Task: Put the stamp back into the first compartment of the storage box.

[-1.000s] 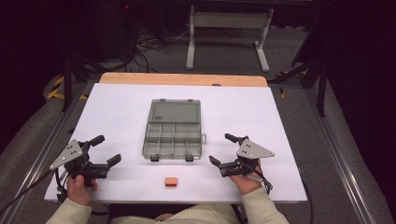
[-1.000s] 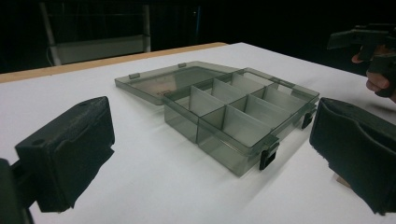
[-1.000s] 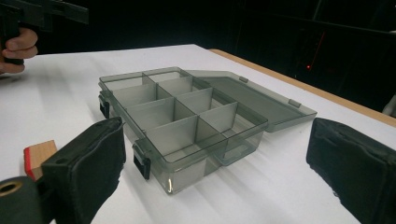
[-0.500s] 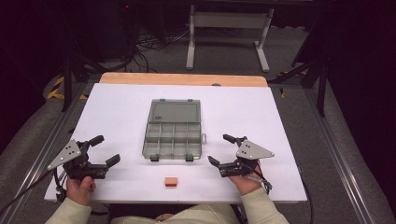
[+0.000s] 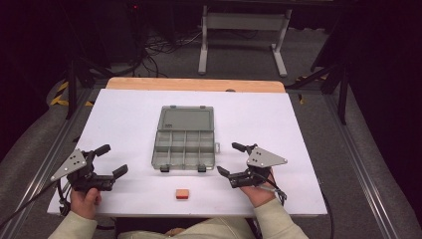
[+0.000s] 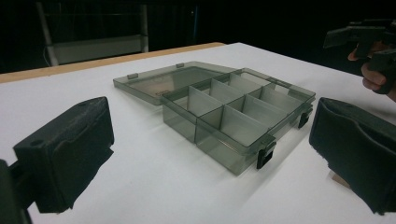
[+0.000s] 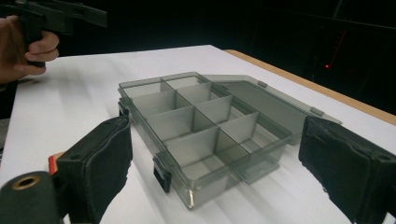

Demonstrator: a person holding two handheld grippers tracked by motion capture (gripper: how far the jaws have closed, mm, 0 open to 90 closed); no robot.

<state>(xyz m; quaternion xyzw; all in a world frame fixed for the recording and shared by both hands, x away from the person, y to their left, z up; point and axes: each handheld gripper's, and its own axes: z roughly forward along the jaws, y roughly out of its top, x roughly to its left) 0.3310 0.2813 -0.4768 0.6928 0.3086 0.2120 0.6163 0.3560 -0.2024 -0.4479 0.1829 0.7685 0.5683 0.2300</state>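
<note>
High view: the left gripper [image 5: 110,160] and right gripper [image 5: 233,158] rest low at the white table's [image 5: 124,114] near corners, each gripped from behind by a hand, jaws spread wide and pointing inward; the right's have just been closing slightly, nothing between them. The open grey compartment box [image 5: 184,144] lies between them, orange block [image 5: 182,193] nearer the person.

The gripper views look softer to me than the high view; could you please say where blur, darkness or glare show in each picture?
High view: even light on the white table, surroundings nearly black, the compartment box fairly sharp. Left gripper view: the near black fingers are soft, the box clearer. Right gripper view: the fingers are blurred, a pale sheen lies on the lid, and a red dot glows in the dark.
</note>
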